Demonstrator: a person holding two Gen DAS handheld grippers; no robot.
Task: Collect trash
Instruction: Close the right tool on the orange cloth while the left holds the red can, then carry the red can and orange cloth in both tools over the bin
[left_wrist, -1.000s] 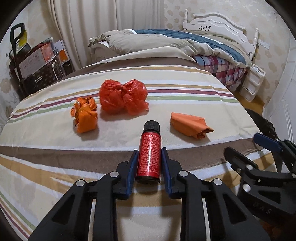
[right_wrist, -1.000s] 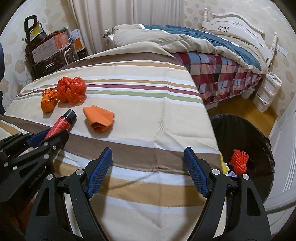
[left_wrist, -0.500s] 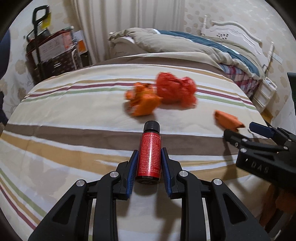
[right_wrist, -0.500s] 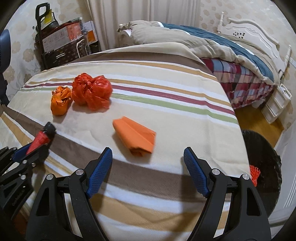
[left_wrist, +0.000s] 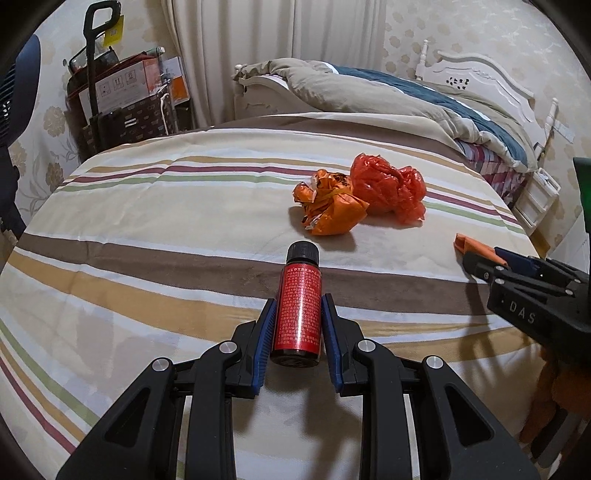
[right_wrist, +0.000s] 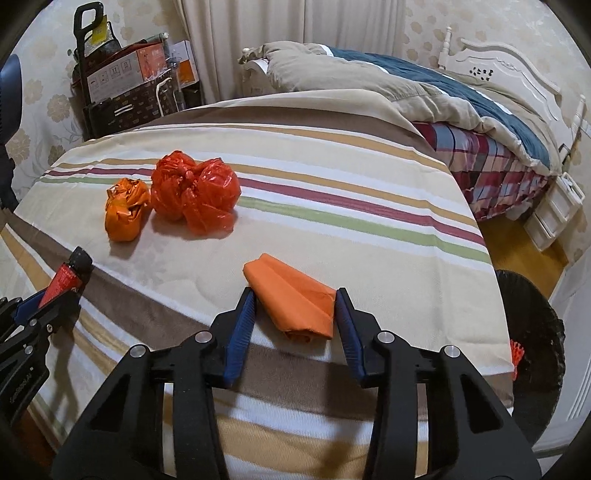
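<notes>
My left gripper (left_wrist: 297, 306) is shut on a red bottle (left_wrist: 298, 314) with a black cap, held above the striped bed cover (left_wrist: 147, 229). The bottle also shows at the left of the right wrist view (right_wrist: 64, 282). My right gripper (right_wrist: 293, 301) is partly closed around a folded orange paper (right_wrist: 295, 302) lying on the cover; whether the pads touch it I cannot tell. A crumpled orange wrapper (right_wrist: 125, 214) and a red plastic bag (right_wrist: 194, 195) lie together further back, also in the left wrist view (left_wrist: 328, 208) (left_wrist: 388, 188).
A black trash bin (right_wrist: 532, 325) with a red scrap inside stands on the floor right of the bed. A second bed (right_wrist: 461, 99) with rumpled quilts is behind. Boxes and a trolley (right_wrist: 122, 85) stand at the back left.
My right gripper has swung left from the bin to the folded orange paper and narrowed its jaws around it. My left gripper kept hold of the bottle and turned left.
</notes>
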